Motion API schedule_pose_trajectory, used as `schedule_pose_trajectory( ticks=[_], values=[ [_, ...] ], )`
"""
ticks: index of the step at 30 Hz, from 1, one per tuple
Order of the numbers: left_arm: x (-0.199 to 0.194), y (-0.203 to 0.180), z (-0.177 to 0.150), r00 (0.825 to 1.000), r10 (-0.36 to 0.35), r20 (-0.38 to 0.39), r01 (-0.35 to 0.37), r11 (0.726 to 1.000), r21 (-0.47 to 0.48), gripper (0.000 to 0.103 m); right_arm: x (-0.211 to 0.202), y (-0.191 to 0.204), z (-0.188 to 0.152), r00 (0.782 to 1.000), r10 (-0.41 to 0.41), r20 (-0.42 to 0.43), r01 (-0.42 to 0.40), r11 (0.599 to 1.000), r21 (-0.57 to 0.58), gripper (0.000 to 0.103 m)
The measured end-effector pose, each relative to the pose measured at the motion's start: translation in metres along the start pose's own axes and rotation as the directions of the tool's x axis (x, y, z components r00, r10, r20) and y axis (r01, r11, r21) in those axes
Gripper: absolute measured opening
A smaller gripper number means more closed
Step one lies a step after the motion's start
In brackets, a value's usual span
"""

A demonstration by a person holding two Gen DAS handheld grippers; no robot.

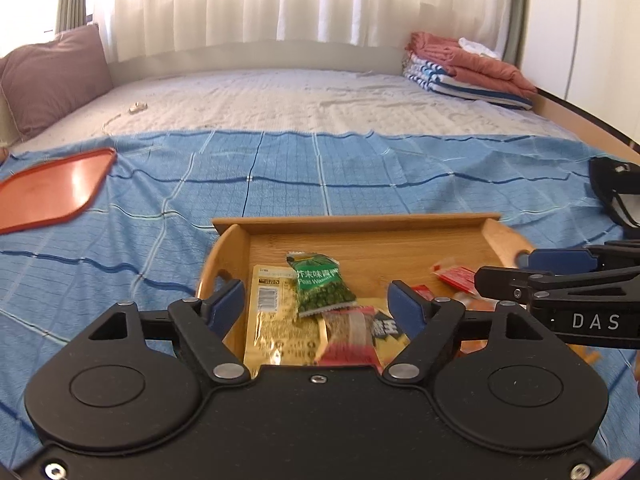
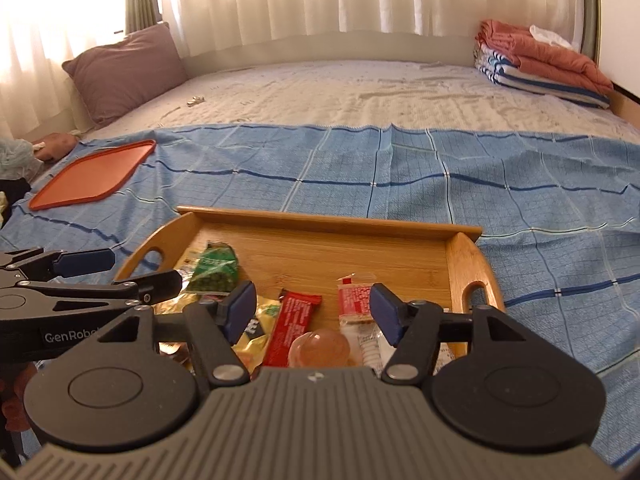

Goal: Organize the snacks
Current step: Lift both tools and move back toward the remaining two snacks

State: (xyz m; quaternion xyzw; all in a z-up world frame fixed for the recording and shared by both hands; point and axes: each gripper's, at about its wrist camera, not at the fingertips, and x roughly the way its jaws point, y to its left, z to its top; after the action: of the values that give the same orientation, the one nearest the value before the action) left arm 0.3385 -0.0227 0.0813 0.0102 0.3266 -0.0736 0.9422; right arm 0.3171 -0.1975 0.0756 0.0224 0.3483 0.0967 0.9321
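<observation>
A wooden tray (image 1: 360, 224) (image 2: 328, 216) with handle cutouts lies on the blue checked cloth and holds several snacks. In it are a green pea packet (image 1: 324, 284) (image 2: 214, 270), a yellow packet (image 1: 268, 320), a red bar (image 2: 292, 320), a pink round jelly cup (image 2: 320, 348) and a white-and-red packet (image 2: 356, 300). My left gripper (image 1: 318, 308) is open and empty above the tray's left part. My right gripper (image 2: 314, 312) is open and empty above the red bar and jelly cup. An orange flat tray (image 1: 52, 188) (image 2: 96, 174) lies at far left.
The bed surface beyond the cloth is white quilt (image 1: 300, 100). A mauve pillow (image 2: 124, 68) sits at back left, folded blankets (image 2: 540, 64) at back right. A black object (image 1: 616, 188) lies at the right edge of the cloth.
</observation>
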Motion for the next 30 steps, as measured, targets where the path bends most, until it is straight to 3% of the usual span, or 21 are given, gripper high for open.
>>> schedule_pose_trajectory(
  ticks=[12, 16, 30],
  values=[
    [-0.129, -0.015, -0.03, 0.996, -0.045, 0.074, 0.042, 0.998, 0.052, 0.081, -0.107, 0.028, -0.043, 0.997, 0.058, 0.056, -0.053, 0.995, -0.079, 0.077],
    [-0.169, -0.018, -0.041, 0.991, -0.089, 0.095, 0.083, 0.994, 0.065, 0.083, -0.136, 0.033, -0.061, 0.995, 0.065, 0.074, -0.057, 0.992, -0.113, 0.079],
    [-0.264, -0.027, -0.062, 0.982, -0.138, 0.132, 0.13, 0.989, 0.069, 0.083, -0.221, 0.049, -0.09, 0.987, 0.086, 0.138, -0.059, 0.981, -0.185, 0.081]
  ],
)
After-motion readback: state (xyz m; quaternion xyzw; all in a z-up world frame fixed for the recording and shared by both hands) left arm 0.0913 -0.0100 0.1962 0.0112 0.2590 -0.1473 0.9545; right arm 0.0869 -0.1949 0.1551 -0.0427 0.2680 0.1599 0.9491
